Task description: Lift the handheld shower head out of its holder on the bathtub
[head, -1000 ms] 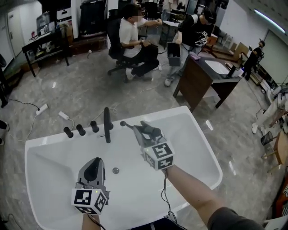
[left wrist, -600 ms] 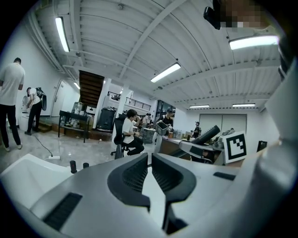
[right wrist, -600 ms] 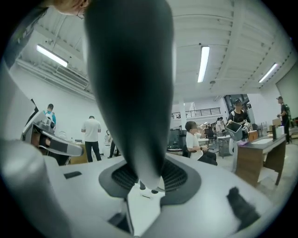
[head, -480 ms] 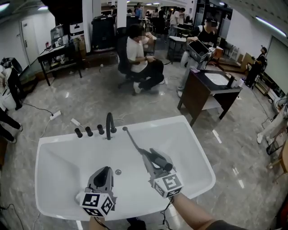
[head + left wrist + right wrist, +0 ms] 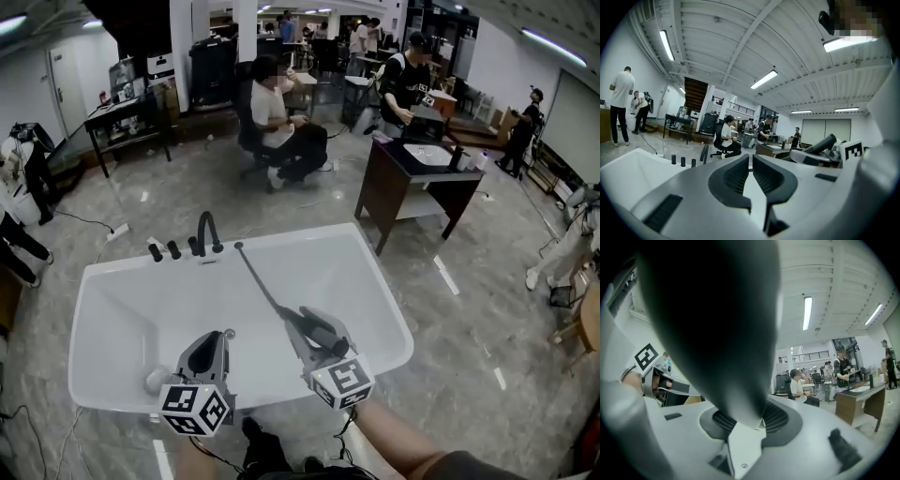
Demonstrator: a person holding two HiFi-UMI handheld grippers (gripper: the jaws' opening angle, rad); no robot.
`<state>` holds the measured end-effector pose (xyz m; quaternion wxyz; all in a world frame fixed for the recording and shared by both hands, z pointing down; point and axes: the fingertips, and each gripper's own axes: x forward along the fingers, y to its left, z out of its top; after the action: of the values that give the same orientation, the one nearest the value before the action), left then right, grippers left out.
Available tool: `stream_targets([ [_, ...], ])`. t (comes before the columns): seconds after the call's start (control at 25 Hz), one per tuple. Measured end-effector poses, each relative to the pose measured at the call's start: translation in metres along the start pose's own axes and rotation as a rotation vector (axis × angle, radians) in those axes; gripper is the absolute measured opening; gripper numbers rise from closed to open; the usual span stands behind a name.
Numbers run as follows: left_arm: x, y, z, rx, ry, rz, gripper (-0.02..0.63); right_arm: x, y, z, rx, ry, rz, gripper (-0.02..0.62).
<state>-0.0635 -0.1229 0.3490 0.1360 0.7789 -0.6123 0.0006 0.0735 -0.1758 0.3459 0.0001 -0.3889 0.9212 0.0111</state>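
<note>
The white bathtub (image 5: 94,298) lies below me, its black faucet (image 5: 204,232) and three knobs (image 5: 164,251) on the far rim. My right gripper (image 5: 293,317) is shut on the dark handheld shower head (image 5: 325,332), which lies back over the gripper's body above the tub's near half. A thin hose (image 5: 263,281) runs taut from the jaws to the far rim beside the faucet. Seen from the right gripper view, the shower head (image 5: 717,324) fills the upper frame above the jaws. My left gripper (image 5: 217,340) hovers beside it over the tub, shut, and in its own view the left gripper (image 5: 751,161) holds nothing.
A dark desk (image 5: 412,183) stands beyond the tub's right corner. A person sits on an office chair (image 5: 277,122) farther back, others stand around. A power strip and cable (image 5: 117,232) lie on the floor at the left. A small round thing (image 5: 155,380) rests inside the tub.
Both grippers have drawn back from the faucet toward the tub's near side. The shower head came along in the right gripper, and the hose now stretches out much longer.
</note>
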Motion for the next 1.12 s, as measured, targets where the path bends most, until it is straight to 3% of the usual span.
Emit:
stream_targets([
  [0.36,-0.07,-0.072,-0.03,-0.001,0.017,0.016,0.035,-0.1,0.029,0.001,0.026,-0.002,0.058,0.137],
  [0.72,-0.102,-0.098,-0.056,-0.007,0.052,0.01,0.035,-0.149,0.04,-0.019,0.062,0.026,0.029,0.137],
  [1.12,-0.157,-0.126,-0.085,-0.003,0.086,-0.067,0.035,-0.211,0.078,-0.019,0.039,0.038,-0.004,0.137],
])
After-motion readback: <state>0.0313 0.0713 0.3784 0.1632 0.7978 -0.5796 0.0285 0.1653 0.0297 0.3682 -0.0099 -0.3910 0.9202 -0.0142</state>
